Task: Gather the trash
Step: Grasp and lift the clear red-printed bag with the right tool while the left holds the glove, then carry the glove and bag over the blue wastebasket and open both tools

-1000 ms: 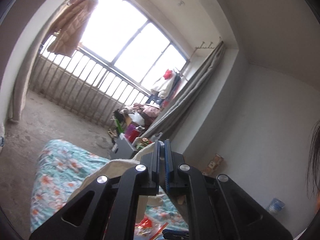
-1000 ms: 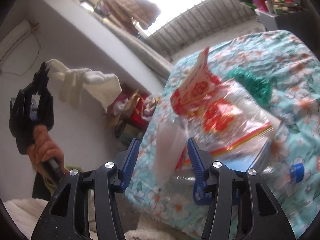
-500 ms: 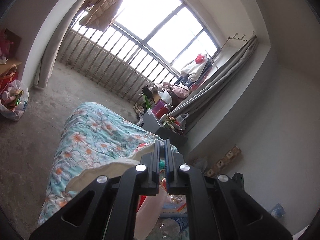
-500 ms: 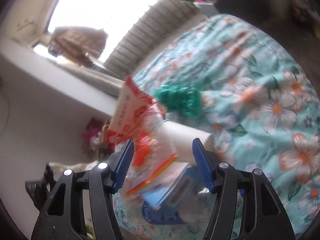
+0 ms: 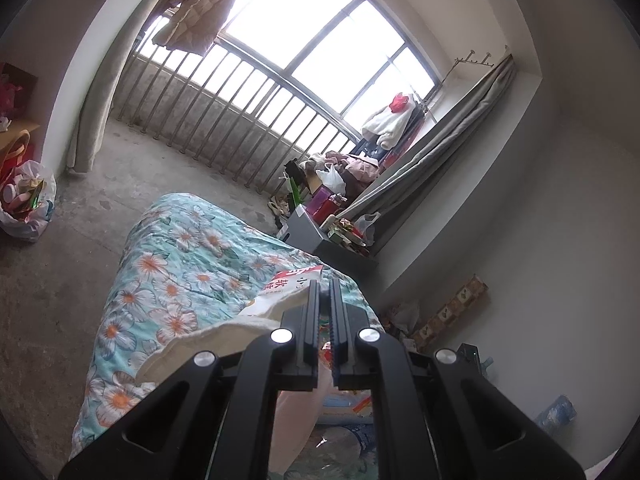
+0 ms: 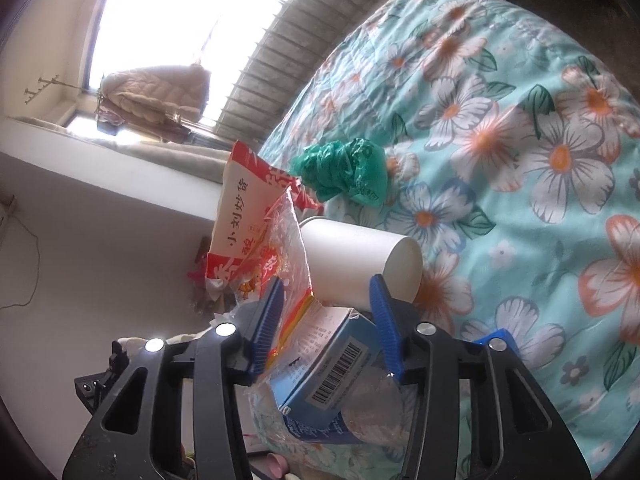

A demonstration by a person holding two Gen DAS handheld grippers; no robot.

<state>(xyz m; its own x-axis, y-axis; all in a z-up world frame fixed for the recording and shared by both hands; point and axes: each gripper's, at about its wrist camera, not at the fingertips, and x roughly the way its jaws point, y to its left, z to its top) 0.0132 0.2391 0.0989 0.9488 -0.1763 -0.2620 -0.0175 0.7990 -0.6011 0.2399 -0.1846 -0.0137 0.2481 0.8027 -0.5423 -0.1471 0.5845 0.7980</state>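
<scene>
Trash sits in a loose pile at the near edge of the bed (image 6: pixel 520 128), right in front of my right gripper (image 6: pixel 326 308): a white paper cup (image 6: pixel 360 264) on its side, a red-and-white snack bag (image 6: pixel 244 208) standing behind it at 10 o'clock, a crinkled clear wrapper (image 6: pixel 288 248), a blue carton (image 6: pixel 328 356) with a barcode, and a balled green plastic bag (image 6: pixel 344 168) further off at 12 o'clock. Compared with a second ago my right gripper has swung in low and close; the cup and wrapper now lie between its blue fingers (image 6: pixel 270 320), which stand wide apart and hold nothing. I judge that puts me in place for a first pick, probably the cup. My left gripper (image 5: pixel 325 312) has tipped down towards the bed, so the snack bag (image 5: pixel 292 280) now shows just past its tips. Its fingers are nearly closed, pinching the rim of a cream cloth bag (image 5: pixel 224 336) that hangs at 9 o'clock, ready to receive. Everything looks light and crushable, and the wrapper is slippery.
</scene>
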